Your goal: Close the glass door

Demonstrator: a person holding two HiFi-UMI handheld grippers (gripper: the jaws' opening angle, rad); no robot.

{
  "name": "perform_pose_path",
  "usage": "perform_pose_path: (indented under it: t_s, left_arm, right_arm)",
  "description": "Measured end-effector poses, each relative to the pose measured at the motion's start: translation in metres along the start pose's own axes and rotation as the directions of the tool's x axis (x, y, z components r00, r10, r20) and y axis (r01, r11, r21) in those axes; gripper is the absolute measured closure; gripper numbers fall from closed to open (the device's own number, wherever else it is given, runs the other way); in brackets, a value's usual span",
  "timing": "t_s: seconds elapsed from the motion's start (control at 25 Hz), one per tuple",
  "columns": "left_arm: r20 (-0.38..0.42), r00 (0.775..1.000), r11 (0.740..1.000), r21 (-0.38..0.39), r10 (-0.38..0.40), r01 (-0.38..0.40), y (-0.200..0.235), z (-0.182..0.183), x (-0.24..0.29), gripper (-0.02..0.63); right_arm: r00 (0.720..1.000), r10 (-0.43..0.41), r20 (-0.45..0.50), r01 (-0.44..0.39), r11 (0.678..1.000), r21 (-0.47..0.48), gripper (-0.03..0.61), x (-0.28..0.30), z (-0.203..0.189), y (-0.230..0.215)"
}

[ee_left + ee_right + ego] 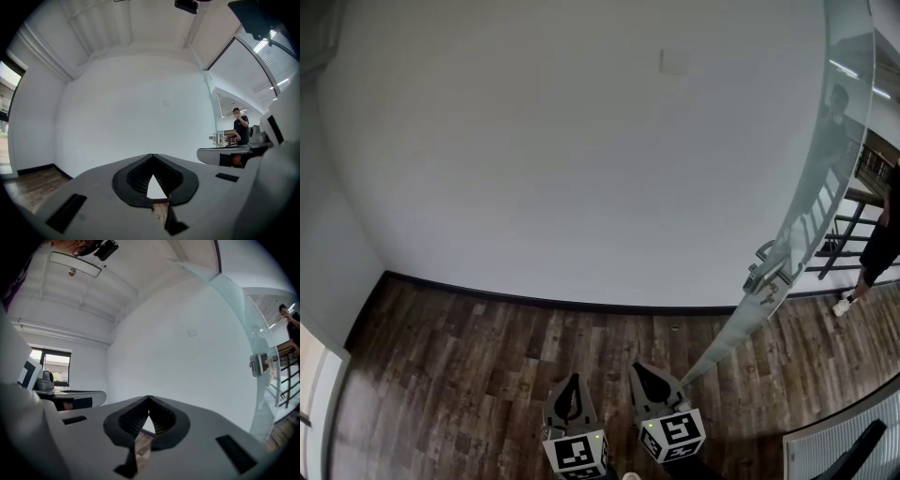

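The glass door (825,159) stands open at the right of the head view, seen nearly edge-on, with a metal handle and lock (767,270) halfway down. Its bottom corner comes down close to my right gripper (638,368), which is shut and empty and points at the white wall. My left gripper (573,378) sits beside it, also shut and empty. In the right gripper view the door (239,319) curves along the right side with its handle (258,364), and the jaws (149,397) meet at their tips. In the left gripper view the tips (152,155) touch too; the door's handle (218,138) is far right.
A white wall (581,150) with a black skirting board faces me across the dark wood floor (469,375). Beyond the glass there is a dark railing (851,230) and a person (879,246). A white slatted panel (839,441) is at the bottom right, a window (314,375) at the left.
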State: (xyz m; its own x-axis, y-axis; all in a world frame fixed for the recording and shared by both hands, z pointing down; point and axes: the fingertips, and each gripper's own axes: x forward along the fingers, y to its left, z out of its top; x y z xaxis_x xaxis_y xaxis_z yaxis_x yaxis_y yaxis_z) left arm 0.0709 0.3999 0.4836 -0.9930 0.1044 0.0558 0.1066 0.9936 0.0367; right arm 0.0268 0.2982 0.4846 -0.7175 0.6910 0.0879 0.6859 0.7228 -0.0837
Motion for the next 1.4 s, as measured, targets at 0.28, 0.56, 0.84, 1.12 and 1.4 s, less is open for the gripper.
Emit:
perform_pose_path:
  t_s: [0.28, 0.56, 0.84, 1.12, 1.4]
  left_arm:
    - [0.011, 0.999, 0.999, 0.018, -0.038, 0.037, 0.062, 0.016, 0.108, 0.615]
    - [0.024, 0.993, 0.993, 0.032, -0.118, 0.117, 0.11, 0.029, 0.195, 0.615]
    - [-0.027, 0.984, 0.984, 0.0, -0.178, 0.178, 0.124, 0.016, 0.258, 0.615]
    - [-0.025, 0.977, 0.977, 0.01, -0.212, 0.212, 0.118, 0.012, 0.332, 0.615]
    - [-0.009, 0.958, 0.958, 0.019, -0.285, 0.285, 0.084, 0.037, 0.448, 0.615]
  right_arm:
    - [0.999, -0.03, 0.01, 0.03, 0.999, -0.012, 0.58, 0.118, 0.019, -0.015]
    - [0.994, -0.11, 0.011, 0.11, 0.994, -0.004, 0.58, 0.21, 0.031, -0.027]
    - [0.984, -0.18, -0.022, 0.179, 0.984, -0.01, 0.58, 0.26, 0.026, -0.054]
    - [0.976, -0.217, -0.023, 0.218, 0.976, 0.01, 0.58, 0.314, 0.026, -0.103]
    - [0.957, -0.289, 0.002, 0.289, 0.957, 0.009, 0.58, 0.375, 0.058, -0.191]
